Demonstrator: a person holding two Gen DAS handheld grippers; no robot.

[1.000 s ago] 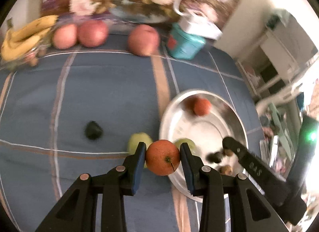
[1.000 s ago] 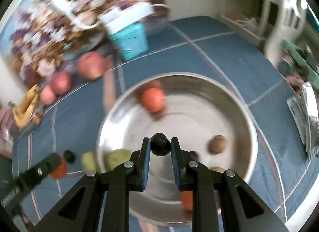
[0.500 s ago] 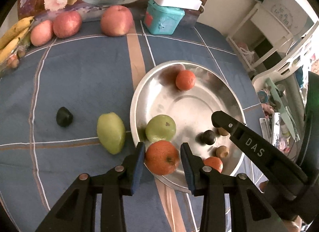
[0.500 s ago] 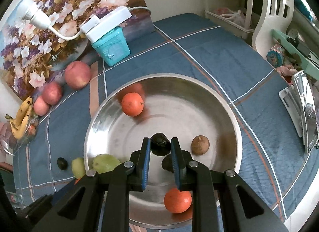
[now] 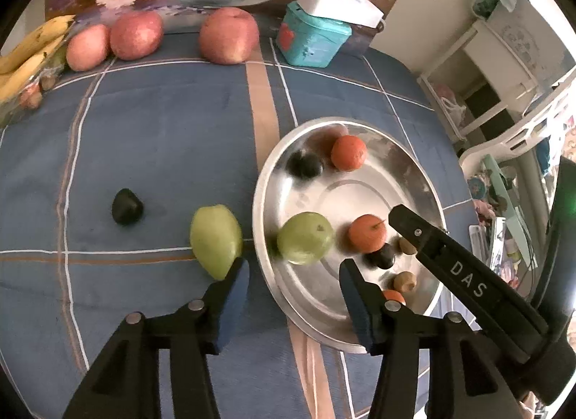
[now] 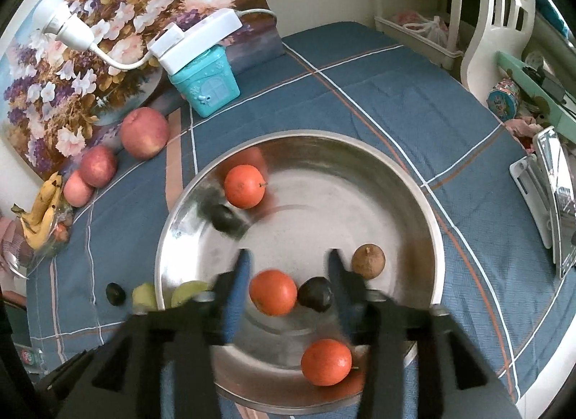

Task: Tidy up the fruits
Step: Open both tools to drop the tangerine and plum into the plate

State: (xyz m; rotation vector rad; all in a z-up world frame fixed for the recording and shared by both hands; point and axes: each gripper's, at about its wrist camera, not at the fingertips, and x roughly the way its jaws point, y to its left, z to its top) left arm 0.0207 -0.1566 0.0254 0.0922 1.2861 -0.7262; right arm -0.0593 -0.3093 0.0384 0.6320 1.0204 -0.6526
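Across a table spread with a blue checked cloth (image 5: 162, 138), fruit lies scattered around a wide, shallow metal bowl (image 6: 428, 210). Along the far edge, against a floral painting (image 6: 108, 40), sit three red apples (image 5: 229, 35), a bunch of bananas (image 5: 25, 55) and a small turquoise house-shaped tin (image 6: 205, 85) with a white power strip (image 6: 196, 40) lying on top. White shelving and a white plastic chair (image 6: 496, 19) stand beside the table.

Inside the bowl are three oranges: one at the far side (image 6: 244, 186), one near the middle (image 6: 273, 293) and one at the near rim (image 6: 325, 361). A dark round fruit (image 6: 225, 219), blurred, lies near the far orange; another dark fruit (image 6: 316, 293) touches the middle orange, and a brown fruit (image 6: 368, 261) sits just beside it. A green pear (image 5: 305, 238) rests in the bowl's left part. A second green pear (image 5: 216, 240) and a small dark fruit (image 5: 126, 206) lie on the cloth outside.

Both tools hover over the bowl's near side. The left gripper (image 5: 293, 291) has just been opening; its blue-padded fingers stand apart with nothing between them. The right gripper (image 6: 288, 287), blurred, has also just been opening and grips nothing.
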